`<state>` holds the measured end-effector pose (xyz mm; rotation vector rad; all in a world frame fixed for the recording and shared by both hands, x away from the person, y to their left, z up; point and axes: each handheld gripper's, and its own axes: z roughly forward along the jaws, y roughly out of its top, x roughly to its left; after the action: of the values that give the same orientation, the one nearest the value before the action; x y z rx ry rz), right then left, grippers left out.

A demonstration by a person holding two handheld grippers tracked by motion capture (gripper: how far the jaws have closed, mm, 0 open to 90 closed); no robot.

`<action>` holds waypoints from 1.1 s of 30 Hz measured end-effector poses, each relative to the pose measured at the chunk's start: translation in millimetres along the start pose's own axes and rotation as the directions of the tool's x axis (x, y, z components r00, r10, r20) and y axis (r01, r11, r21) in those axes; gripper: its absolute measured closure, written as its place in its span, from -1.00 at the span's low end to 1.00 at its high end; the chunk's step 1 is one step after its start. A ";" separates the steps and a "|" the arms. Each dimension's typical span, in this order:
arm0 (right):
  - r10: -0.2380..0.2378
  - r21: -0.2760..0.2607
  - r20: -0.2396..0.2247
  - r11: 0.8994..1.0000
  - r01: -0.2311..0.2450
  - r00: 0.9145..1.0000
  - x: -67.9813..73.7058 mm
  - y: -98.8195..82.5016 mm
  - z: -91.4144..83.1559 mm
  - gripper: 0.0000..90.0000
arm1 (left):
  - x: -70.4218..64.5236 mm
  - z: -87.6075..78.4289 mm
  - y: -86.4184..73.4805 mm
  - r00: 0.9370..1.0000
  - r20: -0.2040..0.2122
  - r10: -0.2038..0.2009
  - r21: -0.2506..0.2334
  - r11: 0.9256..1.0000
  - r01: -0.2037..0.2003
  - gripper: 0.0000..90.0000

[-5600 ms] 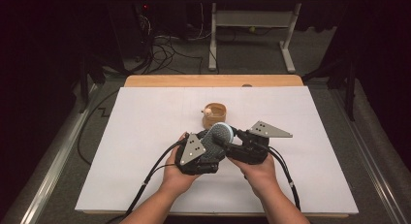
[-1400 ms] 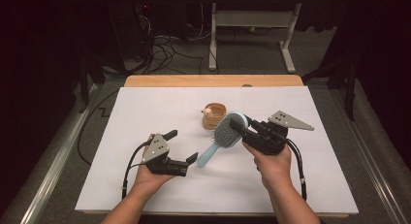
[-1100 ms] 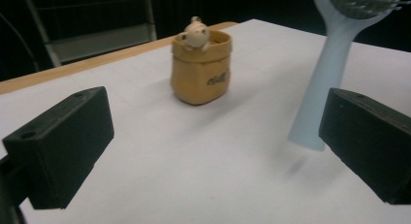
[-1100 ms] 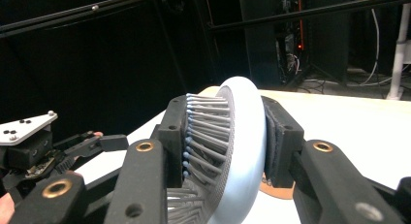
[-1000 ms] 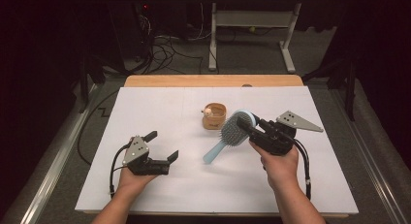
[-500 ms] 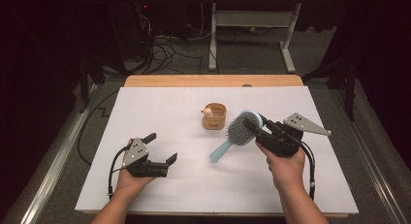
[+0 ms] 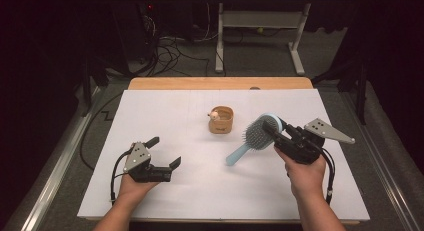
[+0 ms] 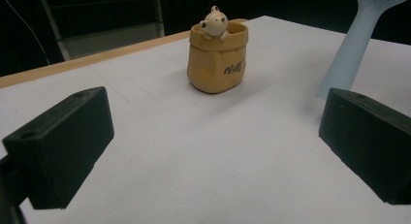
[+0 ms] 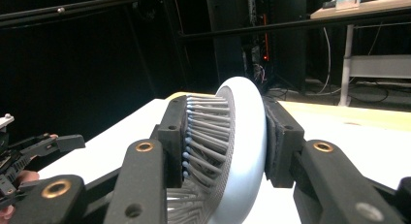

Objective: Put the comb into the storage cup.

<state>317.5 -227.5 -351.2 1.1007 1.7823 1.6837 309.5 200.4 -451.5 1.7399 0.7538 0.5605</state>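
High view: right gripper has its fingers clamped on the head of the pale blue plastic hairbrush, handle slanting down toward the white counter; left gripper rests with fingers apart. Left gripper view: small tan pouch-shaped pot with a bear figure stands ahead. Right gripper view: pads press bristle face and back.

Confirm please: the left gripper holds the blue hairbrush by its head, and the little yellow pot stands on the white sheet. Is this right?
Not quite. The right gripper holds the blue hairbrush by its head, as the high view shows. The little yellow pot does stand on the white sheet.
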 end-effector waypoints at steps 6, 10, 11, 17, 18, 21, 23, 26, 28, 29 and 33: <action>-0.018 -0.005 0.020 1.000 0.019 1.000 -3.2 0.7 -5.6 0.35 | 0.3 -1.0 0.4 1.000 -0.004 0.002 -0.005 1.000 -0.002 -1.00; -0.016 -0.006 0.032 1.000 0.017 0.999 -6.6 0.3 -9.1 0.35 | 0.9 -1.8 0.9 1.000 -0.007 0.009 -0.002 1.000 -0.009 -1.00; -0.020 -0.006 0.036 1.000 0.020 0.999 -7.5 0.3 -10.1 0.35 | 1.2 -2.3 1.0 1.000 -0.009 0.006 -0.004 1.000 -0.006 -1.00; -0.035 -0.010 0.060 0.999 0.036 0.998 -11.4 1.9 -15.9 0.35 | 2.4 -3.4 1.1 1.000 -0.010 0.003 -0.007 1.000 -0.003 -1.00; -0.038 -0.010 0.064 0.999 0.039 0.997 -11.7 2.5 -16.7 0.35 | 2.1 -3.2 1.0 1.000 -0.011 0.002 -0.009 1.000 -0.002 -1.00; -0.049 -0.014 0.072 0.999 0.051 0.996 -12.5 4.5 -18.8 0.35 | 1.8 -2.7 0.8 1.000 -0.008 0.002 -0.001 1.000 -0.002 -1.00; -0.053 -0.015 0.076 0.998 0.054 0.996 -12.2 5.3 -19.3 0.35 | 1.4 -2.4 0.7 1.000 -0.008 0.005 0.001 1.000 -0.005 -1.00; -0.069 -0.015 0.087 0.997 0.070 0.994 -11.7 7.2 -20.7 0.35 | 1.2 -1.9 0.5 1.000 -0.006 0.004 0.001 1.000 -0.004 -1.00; -0.074 -0.019 0.091 0.997 0.076 0.993 -11.6 8.1 -21.1 0.35 | 1.1 -1.8 0.5 1.000 -0.007 0.005 0.002 1.000 -0.005 -1.00; -0.075 -0.021 0.094 0.997 0.077 0.993 -11.3 8.7 -21.2 0.35 | 1.1 -1.9 0.5 1.000 -0.007 0.005 0.001 1.000 -0.005 -1.00; -0.088 -0.028 0.101 0.995 0.092 0.991 -10.0 11.1 -19.5 0.35 | 1.4 -1.9 0.4 1.000 -0.007 0.005 0.003 1.000 -0.005 -1.00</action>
<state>310.8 -248.0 -339.4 1.0556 1.7103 1.5714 309.2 202.6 -450.6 1.7444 0.7552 0.5692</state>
